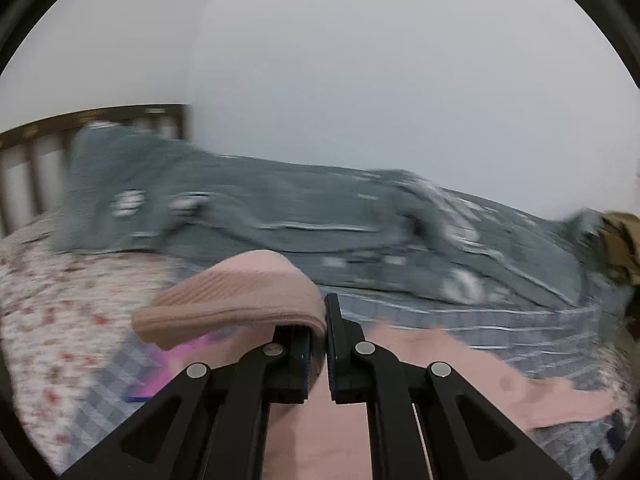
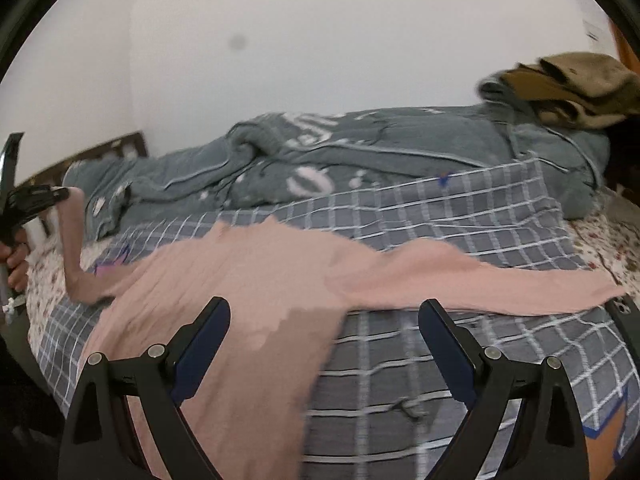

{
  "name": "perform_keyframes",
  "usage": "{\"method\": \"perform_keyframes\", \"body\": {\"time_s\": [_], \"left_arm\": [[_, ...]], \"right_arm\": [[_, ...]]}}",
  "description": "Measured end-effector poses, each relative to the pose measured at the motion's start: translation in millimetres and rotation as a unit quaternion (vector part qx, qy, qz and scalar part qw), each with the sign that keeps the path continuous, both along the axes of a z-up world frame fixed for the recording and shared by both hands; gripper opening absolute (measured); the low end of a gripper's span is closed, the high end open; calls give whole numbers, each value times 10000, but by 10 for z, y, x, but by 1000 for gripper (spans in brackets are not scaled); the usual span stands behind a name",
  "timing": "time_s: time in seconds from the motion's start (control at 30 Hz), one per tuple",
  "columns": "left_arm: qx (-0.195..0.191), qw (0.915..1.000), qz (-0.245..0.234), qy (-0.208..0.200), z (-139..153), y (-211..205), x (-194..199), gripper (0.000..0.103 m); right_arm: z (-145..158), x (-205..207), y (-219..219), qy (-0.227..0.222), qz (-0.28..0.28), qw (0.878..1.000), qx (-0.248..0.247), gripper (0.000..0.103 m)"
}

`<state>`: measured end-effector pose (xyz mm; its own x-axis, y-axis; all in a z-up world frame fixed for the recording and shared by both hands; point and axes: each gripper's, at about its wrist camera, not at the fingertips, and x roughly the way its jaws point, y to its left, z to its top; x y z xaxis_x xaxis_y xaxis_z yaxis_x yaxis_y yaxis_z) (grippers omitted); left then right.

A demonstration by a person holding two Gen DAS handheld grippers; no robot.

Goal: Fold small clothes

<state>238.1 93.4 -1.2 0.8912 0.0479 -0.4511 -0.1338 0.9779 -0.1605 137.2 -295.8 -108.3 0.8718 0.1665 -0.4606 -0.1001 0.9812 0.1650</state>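
A pink ribbed top lies spread on the plaid blanket, with one long sleeve stretched out to the right. My left gripper is shut on the ribbed cuff of the other sleeve and holds it lifted above the bed. In the right wrist view that gripper shows at the far left, a hand behind it and the sleeve hanging down from it. My right gripper stands open over the top's lower edge, with nothing pinched between its fingers.
A rumpled grey-blue quilt runs along the wall side of the bed. A pile of brown clothes sits at the far right. A dark wooden headboard and a floral sheet are on the left. The wall behind is plain white.
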Motion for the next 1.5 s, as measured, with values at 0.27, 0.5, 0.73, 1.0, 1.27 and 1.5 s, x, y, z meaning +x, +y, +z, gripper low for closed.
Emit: {"method": "perform_keyframes", "body": {"time_s": [0.27, 0.5, 0.73, 1.0, 1.27, 1.5], "left_arm": [[493, 9890, -1294, 520, -513, -1770, 332, 7], [1232, 9656, -1828, 1382, -1374, -2627, 320, 11], [654, 9719, -1837, 1315, -1237, -2322, 218, 70], [805, 9895, -862, 835, -1112, -1043, -122, 81], [-2, 9909, -247, 1325, -1438, 234, 35, 78], [-778, 9826, -657, 1556, -1653, 540, 336, 73]], "right_arm": [[-5, -64, -569, -46, -512, 9982, 316, 94], [-51, -79, -783, 50, -608, 9969, 496, 94], [-71, -20, -706, 170, -479, 9965, 659, 94], [-64, 40, -315, 183, -311, 9981, 507, 94], [-144, 165, 110, 285, -187, 9994, 82, 94], [-203, 351, 299, 293, -274, 9988, -274, 94]]}}
